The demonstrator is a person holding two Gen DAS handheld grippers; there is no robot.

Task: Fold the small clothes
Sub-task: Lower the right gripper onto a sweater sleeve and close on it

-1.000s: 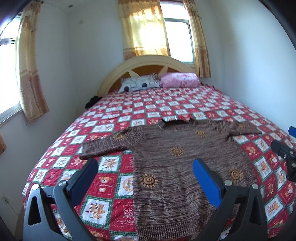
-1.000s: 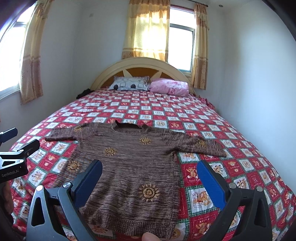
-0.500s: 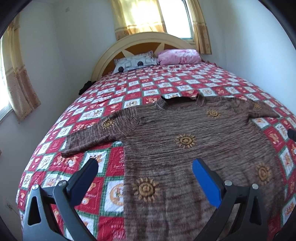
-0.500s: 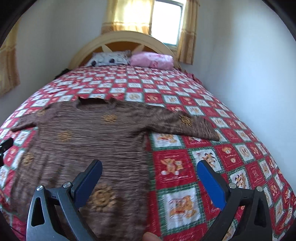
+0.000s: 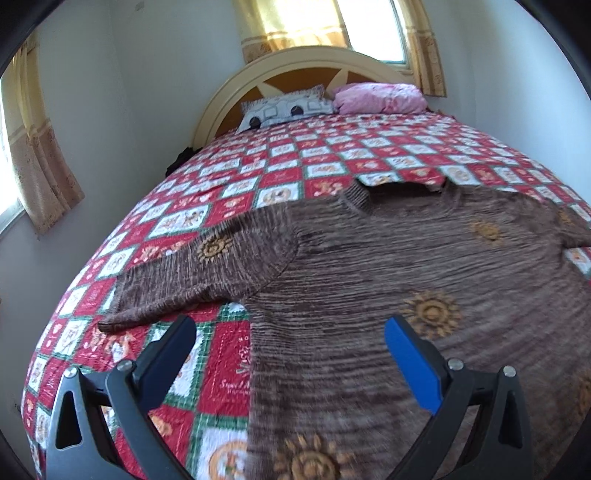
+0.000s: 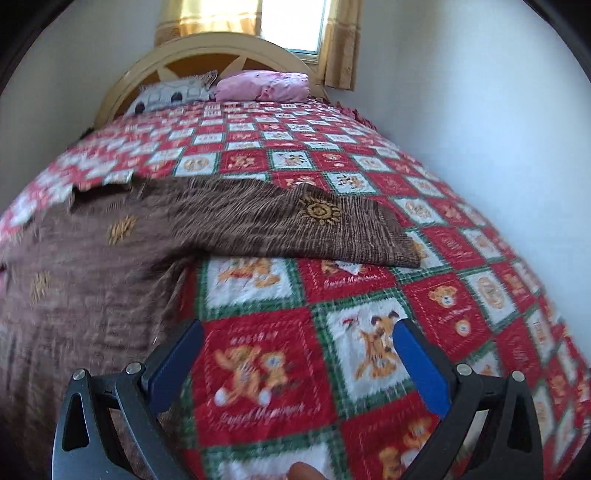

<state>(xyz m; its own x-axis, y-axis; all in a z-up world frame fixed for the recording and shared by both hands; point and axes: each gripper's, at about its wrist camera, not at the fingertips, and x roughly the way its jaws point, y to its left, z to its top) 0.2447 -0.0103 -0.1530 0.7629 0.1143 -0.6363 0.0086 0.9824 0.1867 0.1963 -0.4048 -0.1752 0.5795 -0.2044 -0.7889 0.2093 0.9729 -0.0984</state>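
Daylight only: your window (image 5: 365,29) behind the headboard is blown out, curtains (image 5: 295,26) glowing yellow, a second bright window (image 5: 7,177) at far left. Walls read bluish, shadows soft. Both views have heavy fisheye bend with black corner vignetting. Motion blur smears the sweater (image 5: 424,280) toward the right edge in your left view; quilt (image 6: 369,332) and sweater's left part smear in your right view.

Both hand-held grippers (image 5: 288,334) (image 6: 297,341) (jaws apart)
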